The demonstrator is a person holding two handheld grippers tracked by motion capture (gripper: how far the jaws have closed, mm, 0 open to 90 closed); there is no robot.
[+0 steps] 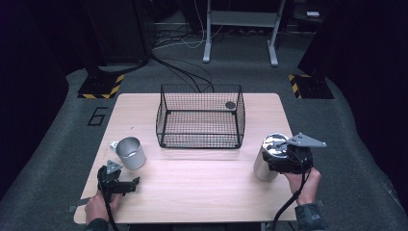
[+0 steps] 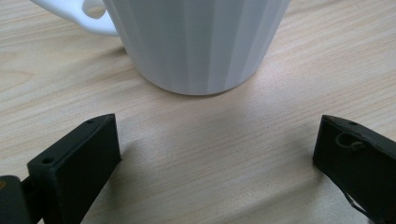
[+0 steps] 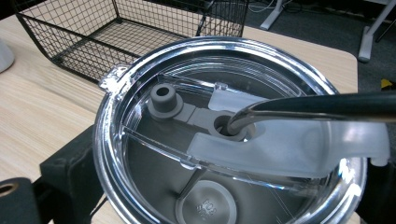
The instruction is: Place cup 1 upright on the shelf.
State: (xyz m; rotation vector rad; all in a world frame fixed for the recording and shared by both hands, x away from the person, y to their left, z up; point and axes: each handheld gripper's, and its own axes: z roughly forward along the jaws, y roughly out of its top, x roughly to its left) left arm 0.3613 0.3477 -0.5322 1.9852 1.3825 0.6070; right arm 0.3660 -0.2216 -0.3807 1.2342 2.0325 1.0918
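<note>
A large "6" (image 1: 98, 116) is marked on the grey floor just left of the table's (image 1: 202, 192) far left corner; small raised lettering sits on a round grey disc (image 3: 205, 204) seen through the tumbler's lid, too small to read.

The steel tumbler (image 1: 267, 159) is a tall, shiny metal cylinder standing upright on the table, to the right of and nearer the person than the black wire basket (image 1: 200, 117). It wears a clear plastic lid (image 3: 140, 93) with a grey stopper (image 3: 163, 99) and a frosted tab, and a metal straw (image 3: 322, 106) runs down through the lid's hole. The mug (image 1: 130, 152) is pale with faint vertical ribs and a curved handle (image 2: 79, 14); it stands to the left of the basket and nearer the person, its handle pointing away from the basket.

The right gripper (image 1: 287, 161) is at the tumbler's upper part, its black jaws set on either side of the body just under the lid, clamped around it. The left gripper (image 2: 217, 158) lies low over the table just on the person's side of the mug, its jaws spread wide apart with bare wood between them, touching nothing; the mug's base stands a little beyond their tips.
</note>
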